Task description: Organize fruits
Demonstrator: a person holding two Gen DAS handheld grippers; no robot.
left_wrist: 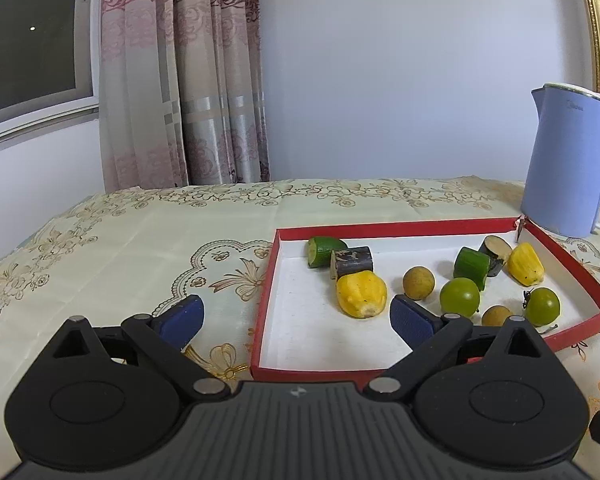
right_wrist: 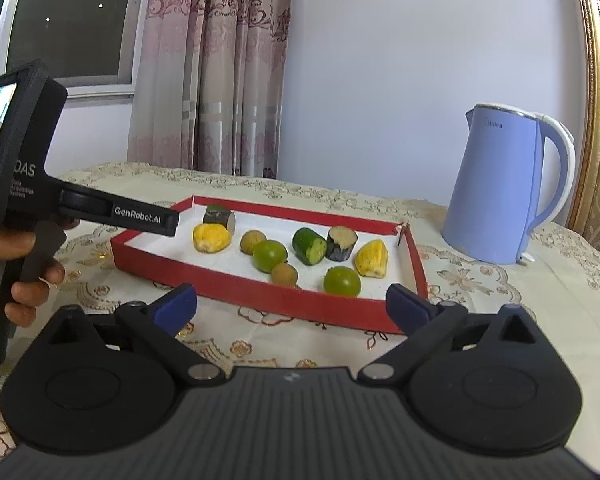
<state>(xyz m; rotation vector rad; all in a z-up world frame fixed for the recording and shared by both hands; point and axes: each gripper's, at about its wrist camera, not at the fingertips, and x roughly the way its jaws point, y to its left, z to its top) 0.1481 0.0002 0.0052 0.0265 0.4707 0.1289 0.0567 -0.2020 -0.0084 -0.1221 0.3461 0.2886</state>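
Note:
A shallow red tray [left_wrist: 396, 226] with a white floor holds several fruit pieces. In the left wrist view I see two yellow jackfruit pieces [left_wrist: 361, 294], two green cucumber chunks [left_wrist: 472, 267], two dark cane pieces [left_wrist: 352, 264], two brown longans [left_wrist: 419, 282] and two green limes [left_wrist: 459, 297]. My left gripper [left_wrist: 298, 316] is open at the tray's near left corner. One pad hangs over the white floor, the other over the cloth, and they grip nothing. My right gripper [right_wrist: 292, 304] is open and empty just before the tray's [right_wrist: 260, 292] near wall.
A pale blue kettle [left_wrist: 564, 160] stands behind the tray's far right corner, also seen in the right wrist view [right_wrist: 500, 188]. A floral tablecloth [left_wrist: 120, 248] covers the table. A hand [right_wrist: 24, 280] holds the left device's black body [right_wrist: 24, 184]. Curtain and wall lie behind.

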